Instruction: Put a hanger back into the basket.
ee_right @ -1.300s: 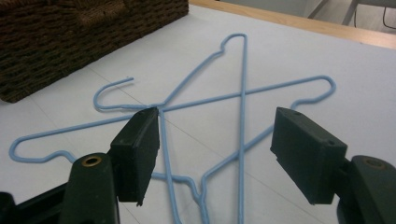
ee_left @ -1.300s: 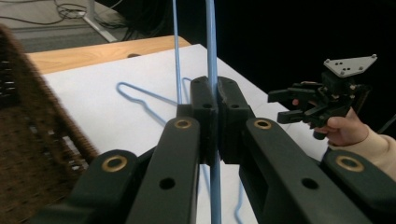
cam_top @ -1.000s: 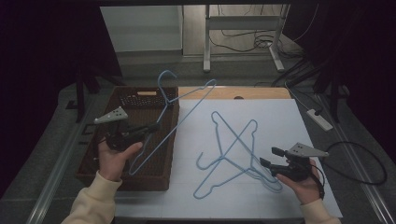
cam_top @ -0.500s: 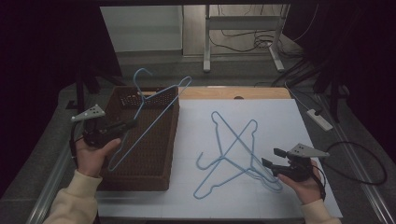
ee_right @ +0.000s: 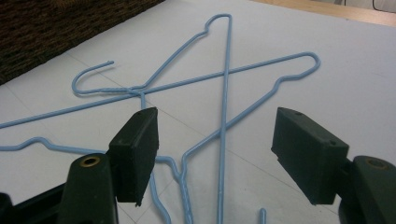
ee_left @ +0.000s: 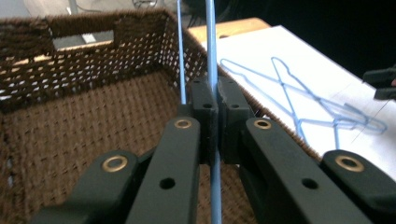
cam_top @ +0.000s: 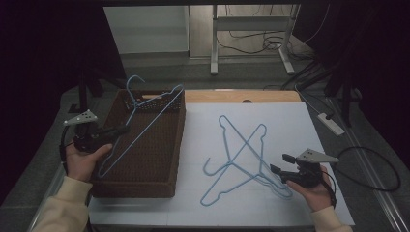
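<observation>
Since a sec ago, left gripper (cam_top: 116, 131) had carried its blue hanger (cam_top: 145, 121) further left, from straddling the basket's right wall to hanging over the basket (cam_top: 179, 140) interior. Jaws were pinched tight on the hanger's wire, seen close in left gripper view (ee_left: 212, 70). Hanger's long axis ran diagonal, hook up at the far rim, lower end near the fingers, so prob. it needed lowering straight in. Right gripper (cam_top: 281, 163) sat w/ jaws wide apart, holding nothing, just beside two crossed hangers (cam_top: 241, 154) on the white sheet (cam_top: 290, 121); right hand was nearer those. No brands or writing readable
</observation>
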{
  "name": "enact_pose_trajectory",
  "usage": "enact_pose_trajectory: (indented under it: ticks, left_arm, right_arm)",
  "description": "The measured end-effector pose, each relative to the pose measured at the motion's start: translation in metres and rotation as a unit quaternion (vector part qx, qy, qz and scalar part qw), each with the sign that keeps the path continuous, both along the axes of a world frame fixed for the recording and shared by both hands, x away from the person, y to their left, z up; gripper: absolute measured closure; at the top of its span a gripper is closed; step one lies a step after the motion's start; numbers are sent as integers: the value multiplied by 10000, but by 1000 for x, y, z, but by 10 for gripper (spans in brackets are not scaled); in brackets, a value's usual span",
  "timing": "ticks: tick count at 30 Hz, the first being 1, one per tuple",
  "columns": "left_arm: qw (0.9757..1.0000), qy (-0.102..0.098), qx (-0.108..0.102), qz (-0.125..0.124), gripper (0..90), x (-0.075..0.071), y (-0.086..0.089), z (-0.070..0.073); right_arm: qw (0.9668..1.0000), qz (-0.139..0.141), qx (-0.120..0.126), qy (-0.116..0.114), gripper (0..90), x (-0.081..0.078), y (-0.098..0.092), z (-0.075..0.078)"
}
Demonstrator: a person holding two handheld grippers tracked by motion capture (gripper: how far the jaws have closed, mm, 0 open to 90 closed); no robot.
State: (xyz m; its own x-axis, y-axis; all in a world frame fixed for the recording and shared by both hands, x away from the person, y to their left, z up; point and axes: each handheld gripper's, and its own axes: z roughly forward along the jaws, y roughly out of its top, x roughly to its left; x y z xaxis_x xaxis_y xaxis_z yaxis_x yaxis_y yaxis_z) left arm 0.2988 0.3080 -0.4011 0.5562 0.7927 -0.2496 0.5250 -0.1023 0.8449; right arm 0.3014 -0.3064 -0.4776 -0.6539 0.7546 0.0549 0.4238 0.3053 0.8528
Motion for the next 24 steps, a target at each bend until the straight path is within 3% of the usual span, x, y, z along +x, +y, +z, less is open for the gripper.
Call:
enact_pose_trajectory:
  ticks: [15, 24]
  left_arm:
    - [9986, 429, 292, 36, 875, 13, 6, -23]
    - [9954, 772, 546, 175, 874, 28, 4, -34]
  right_arm:
    - [10000, 13, -49, 69, 323, 1, 1, -2]
    - [9999, 34, -71, 92, 322, 2, 2, -3]
